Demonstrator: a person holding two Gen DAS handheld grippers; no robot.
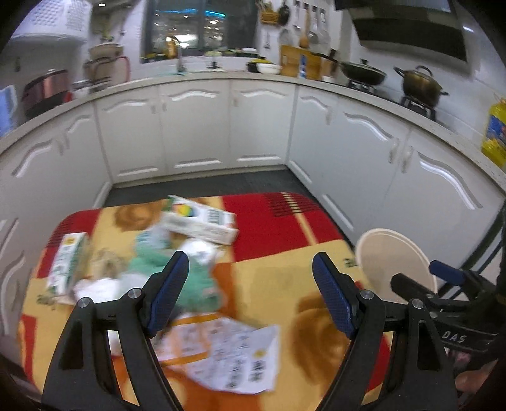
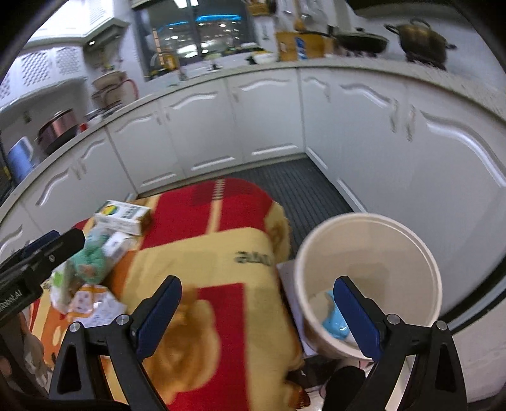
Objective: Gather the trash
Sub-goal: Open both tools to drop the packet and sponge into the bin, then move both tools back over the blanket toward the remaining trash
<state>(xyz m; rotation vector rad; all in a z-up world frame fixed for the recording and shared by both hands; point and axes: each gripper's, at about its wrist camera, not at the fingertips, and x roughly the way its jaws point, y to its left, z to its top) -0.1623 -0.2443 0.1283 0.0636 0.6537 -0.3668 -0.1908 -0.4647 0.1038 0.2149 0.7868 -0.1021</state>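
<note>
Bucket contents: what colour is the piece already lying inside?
Light blue; the piece lies at the bottom of the cream bucket, seen best in the right wrist view.

Ahead of my jaws white cabinet doors curve round under a pale counter. Beyond them a dark window shows city lights. A wok and a brass pot sit on burners to the right of my jaws, under a black hood. Dark ribbed floor runs between the cabinets.
</note>
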